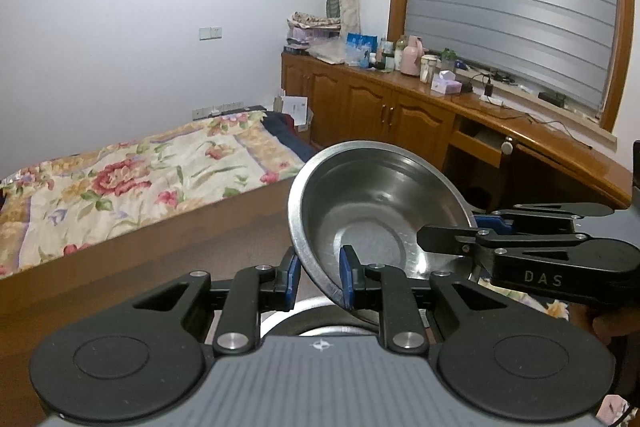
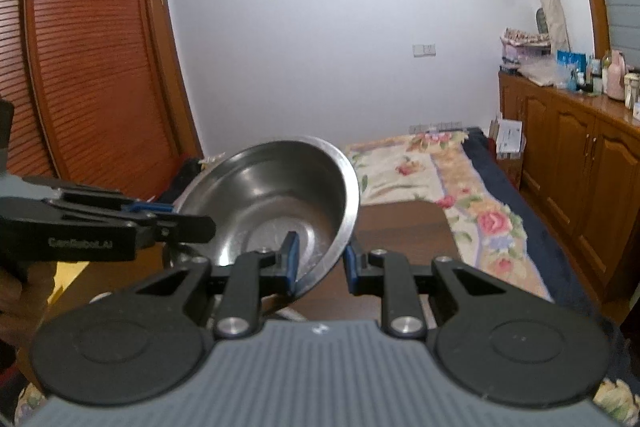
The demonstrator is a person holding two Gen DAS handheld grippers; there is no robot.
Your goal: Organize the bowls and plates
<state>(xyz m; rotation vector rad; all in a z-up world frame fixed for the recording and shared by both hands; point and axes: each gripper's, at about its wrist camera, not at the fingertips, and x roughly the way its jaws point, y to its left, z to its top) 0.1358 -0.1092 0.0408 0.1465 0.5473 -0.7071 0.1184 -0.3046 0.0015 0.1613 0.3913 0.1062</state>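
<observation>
Gripping the same steel bowl (image 1: 376, 211) from two sides, both grippers hold it off the brown tabletop (image 2: 400, 227), tilted so that its inside faces the cameras. The left gripper (image 1: 319, 275) has its jaws nearly closed on the bowl's near rim: one blue pad sits inside the bowl and the other outside, with the thin metal wall pinched between them. The right gripper (image 2: 319, 263) does likewise on the opposite side (its inner pad shows against the bowl's shiny floor, its outer pad just under the rim), so its jaws too stand narrow and clamped on the bowl's wall.

In the left wrist view the right gripper comes in from the right edge, its fingers (image 1: 444, 239) closed over the far rim. In the right wrist view the left gripper enters from the left edge in the same way. The bowl is empty, with a flat round bottom and a rolled lip.

Below the bowl, in the left wrist view, the curved edge of another metal dish (image 1: 296, 311) peeks out behind the gripper body; what it is exactly I cannot tell. Beyond the tabletop lies a bed (image 1: 120, 183) with a floral cover, and a wooden cabinet (image 1: 372, 107) crowded with bottles runs along the window wall.
</observation>
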